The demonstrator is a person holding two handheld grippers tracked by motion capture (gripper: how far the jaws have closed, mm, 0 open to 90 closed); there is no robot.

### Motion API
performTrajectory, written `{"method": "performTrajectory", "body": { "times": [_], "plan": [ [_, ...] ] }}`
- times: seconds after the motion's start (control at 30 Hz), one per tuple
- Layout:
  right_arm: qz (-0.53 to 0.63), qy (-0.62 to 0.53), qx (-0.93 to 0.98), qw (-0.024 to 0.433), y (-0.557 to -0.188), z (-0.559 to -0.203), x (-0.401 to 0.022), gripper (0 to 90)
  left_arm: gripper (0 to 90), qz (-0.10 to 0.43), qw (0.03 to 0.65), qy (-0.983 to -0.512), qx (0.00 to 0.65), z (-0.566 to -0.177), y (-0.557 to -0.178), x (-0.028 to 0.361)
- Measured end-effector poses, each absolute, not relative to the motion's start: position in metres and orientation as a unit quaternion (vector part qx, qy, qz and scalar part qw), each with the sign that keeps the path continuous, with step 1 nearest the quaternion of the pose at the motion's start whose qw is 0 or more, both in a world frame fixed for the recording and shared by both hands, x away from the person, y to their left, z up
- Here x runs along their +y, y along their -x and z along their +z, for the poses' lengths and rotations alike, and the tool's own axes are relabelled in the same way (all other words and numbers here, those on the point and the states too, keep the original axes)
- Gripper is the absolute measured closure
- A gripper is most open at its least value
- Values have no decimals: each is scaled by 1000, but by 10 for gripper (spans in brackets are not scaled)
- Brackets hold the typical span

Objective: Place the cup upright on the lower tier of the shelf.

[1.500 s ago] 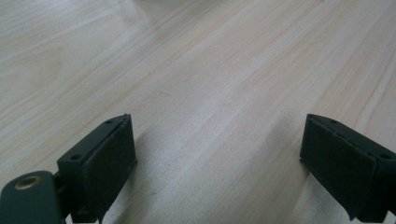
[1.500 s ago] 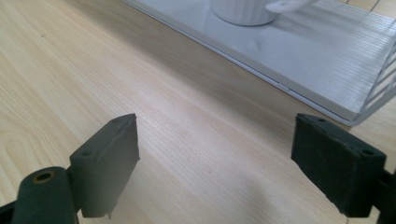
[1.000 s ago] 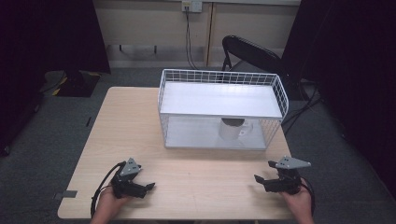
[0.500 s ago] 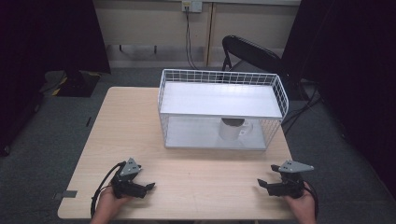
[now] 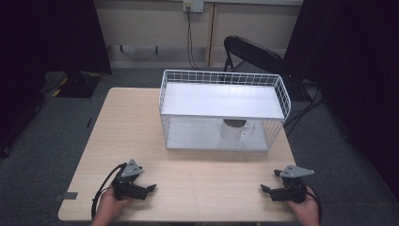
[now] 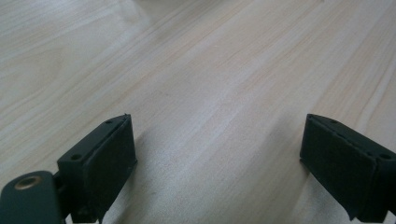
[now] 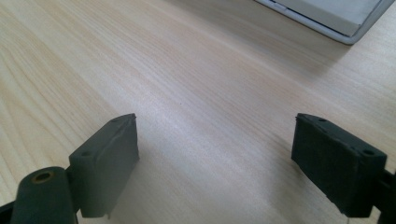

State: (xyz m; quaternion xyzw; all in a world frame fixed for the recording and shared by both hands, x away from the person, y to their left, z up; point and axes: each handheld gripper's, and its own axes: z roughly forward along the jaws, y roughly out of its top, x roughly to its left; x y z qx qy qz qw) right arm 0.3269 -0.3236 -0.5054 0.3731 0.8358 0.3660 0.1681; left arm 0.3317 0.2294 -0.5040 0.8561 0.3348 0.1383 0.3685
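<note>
Two grippers sit low near the front edge of a light wood tabletop (image 5: pixel 197 174), one at each front corner, well apart from each other. The left gripper (image 5: pixel 149 189) is held in the person's left hand (image 5: pixel 109 205), its jaws pointing toward the middle of the table, and a black cable (image 5: pixel 101 188) loops off its back end. The right gripper (image 5: pixel 264 189) is in the right hand (image 5: pixel 306 209), jaws also aimed inward, with the grey three-cornered plate on top.

Both are spread wide with nothing between the jaws. In the left gripper view the left gripper (image 6: pixel 219 154) has only bare wood grain between its two black pads (image 6: pixel 109 158), so it's holding nothing. Same deal in the right gripper view: the right gripper (image 7: pixel 215 154) is gaping over plain tabletop, and a corner of the rack's white base tray (image 7: pixel 327 14) pokes in at the top right, well ahead of the jaws.

Further back on the tabletop, toward the right half, stands a white wire rack (image 5: pixel 162 101) with two levels. The top shelf (image 5: pixel 221 100) looks bare. On the lower level, toward the right, sits a white mug (image 5: pixel 234 133), upright, with its handle facing right. It's tucked under the top shelf, so only part of its dark opening shows.

Behind the table there's a black folding chair (image 5: pixel 249 52), and a wall outlet (image 5: pixel 193 5) with a cord hanging down.
</note>
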Motion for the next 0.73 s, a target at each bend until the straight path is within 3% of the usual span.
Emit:
{"method": "performTrajectory", "body": {
  "times": [0.73],
  "plan": [
    [365,-379,835,162,-327,-506,-327,130,97,140,368,-855,336,-504,-331,229]
  ]
}}
